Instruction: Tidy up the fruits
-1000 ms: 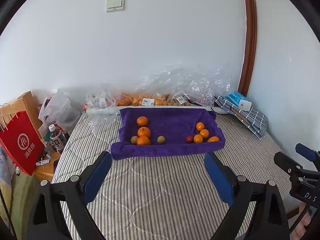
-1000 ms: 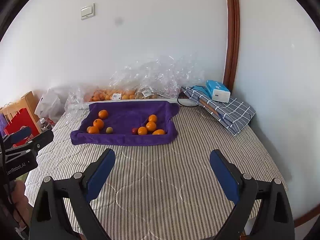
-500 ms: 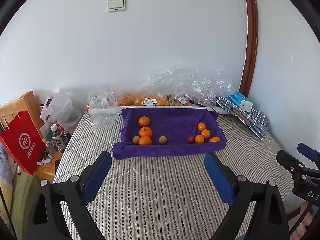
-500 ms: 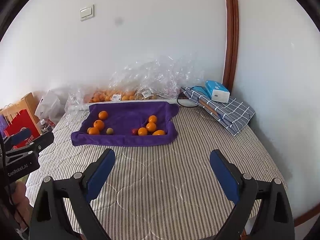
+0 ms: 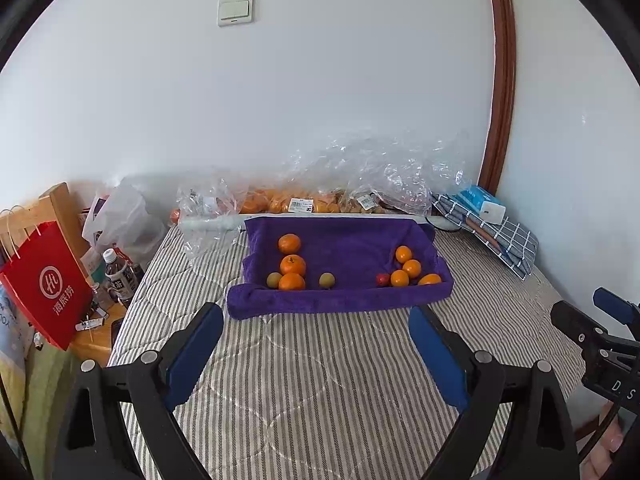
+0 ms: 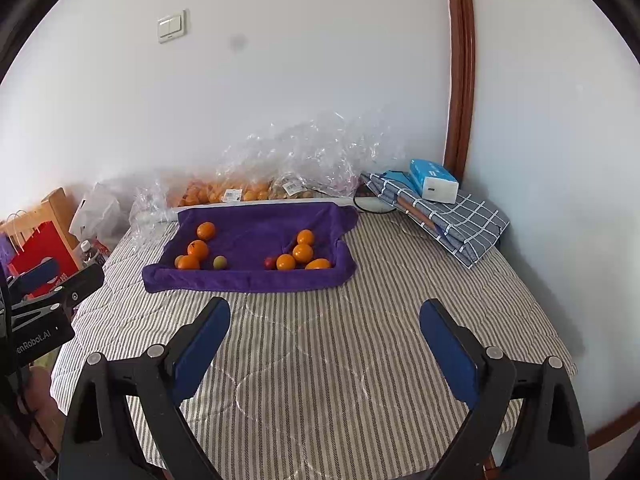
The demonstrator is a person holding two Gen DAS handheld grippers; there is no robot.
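A purple towel (image 5: pixel 352 240) lies on the striped bed; it also shows in the right wrist view (image 6: pixel 260 224). On its left lie three oranges (image 5: pixel 292 265) and two green-yellow fruits (image 5: pixel 327 280). On its right lie several small oranges (image 5: pixel 411 268) and one small red fruit (image 5: pixel 382 279). In the right wrist view the left group (image 6: pixel 197 249) and the right group (image 6: pixel 302 253) show the same. My left gripper (image 5: pixel 316 344) is open and empty, well short of the towel. My right gripper (image 6: pixel 325 340) is open and empty, also short of it.
Clear plastic bags with more oranges (image 5: pixel 296 202) lie against the wall behind the towel. A folded checked cloth with a blue tissue pack (image 6: pixel 434 180) sits at the right. A red paper bag (image 5: pixel 44 284) and bottles (image 5: pixel 116 276) stand left of the bed (image 5: pixel 320 380).
Both views have shifted slightly; the towel and fruit sit a little higher in the left wrist view. No fruit has moved. Both grippers stay open.
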